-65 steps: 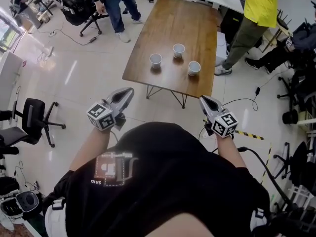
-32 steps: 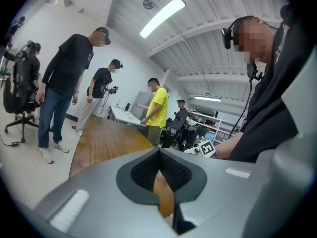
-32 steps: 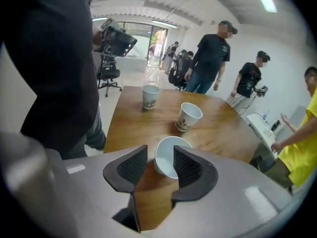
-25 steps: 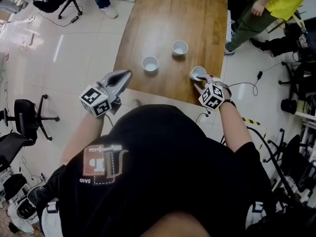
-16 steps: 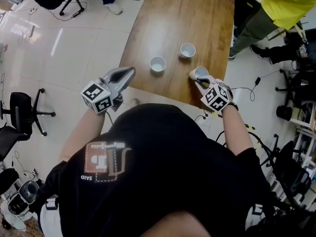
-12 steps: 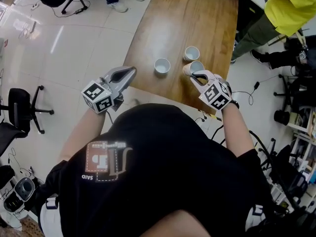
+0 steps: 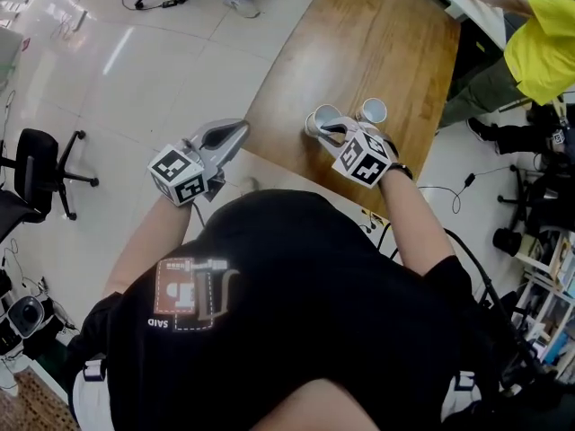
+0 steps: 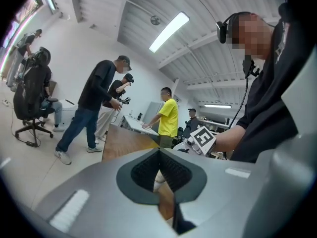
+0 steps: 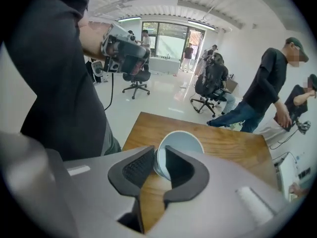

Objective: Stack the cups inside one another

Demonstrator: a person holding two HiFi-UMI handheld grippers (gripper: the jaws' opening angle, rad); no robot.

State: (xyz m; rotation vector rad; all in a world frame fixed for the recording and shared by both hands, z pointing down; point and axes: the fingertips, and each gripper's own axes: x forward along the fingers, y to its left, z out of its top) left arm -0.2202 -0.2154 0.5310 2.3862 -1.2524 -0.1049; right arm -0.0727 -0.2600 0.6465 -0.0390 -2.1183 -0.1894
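On the wooden table [image 7: 377,34] I see two white cups. One cup [image 7: 321,115] [image 9: 181,143] is near the front edge, about where the left cup stood a moment ago; that left cup itself is hidden. My right gripper [image 7: 331,130] [image 9: 159,155] points steeply down with the cup's near wall between its jaws, one inside and one outside. The jaws are opening, and a thin gap shows beside the wall. The other cup [image 7: 373,109] stands free just right of it. My left gripper [image 7: 241,128] [image 8: 158,152] hovers shut and empty off the table's front-left edge.
A black office chair [image 7: 36,164] stands on the tiled floor at the left. A person in a yellow shirt [image 7: 539,43] is beside the table's far right side, with cables [image 7: 445,191] on the floor near it. Several people stand beyond the table [image 8: 124,143].
The right gripper shut on the right-hand cup, lifted it and carried it left over the spot of the left cup. Its jaws now stand slightly apart. The left gripper edged toward the table.
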